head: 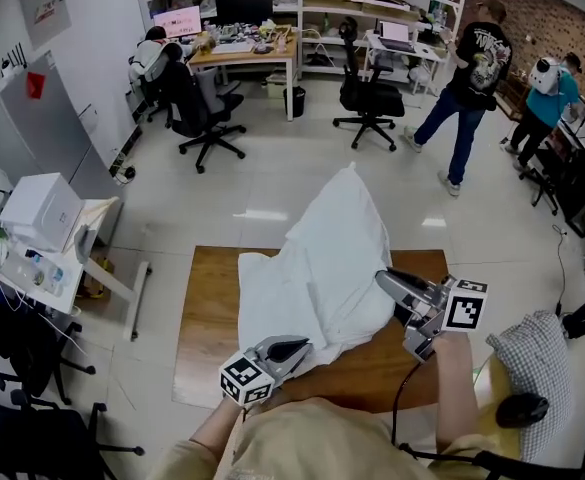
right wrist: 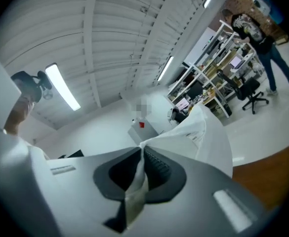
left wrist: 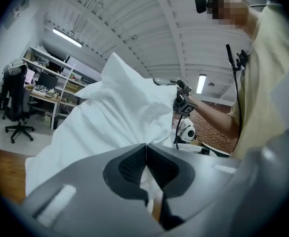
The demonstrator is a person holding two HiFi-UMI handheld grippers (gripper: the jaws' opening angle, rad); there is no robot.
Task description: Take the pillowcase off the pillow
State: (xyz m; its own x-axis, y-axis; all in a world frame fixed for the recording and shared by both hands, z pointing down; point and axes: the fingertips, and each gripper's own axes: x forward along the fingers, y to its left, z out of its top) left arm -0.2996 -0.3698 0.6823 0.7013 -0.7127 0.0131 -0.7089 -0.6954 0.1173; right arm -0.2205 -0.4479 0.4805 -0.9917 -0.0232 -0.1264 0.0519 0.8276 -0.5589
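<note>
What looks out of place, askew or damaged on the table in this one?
Nothing stands out. The white pillowcase is rumpled and rears up in a peak over the wooden table, but that fits the left gripper and right gripper both being shut on its fabric. No spill or tear shows.

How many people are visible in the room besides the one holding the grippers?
3: a seated person at the far-left desk, a standing person in a black shirt, and a person in a blue top at right. Others may be hidden.
</note>
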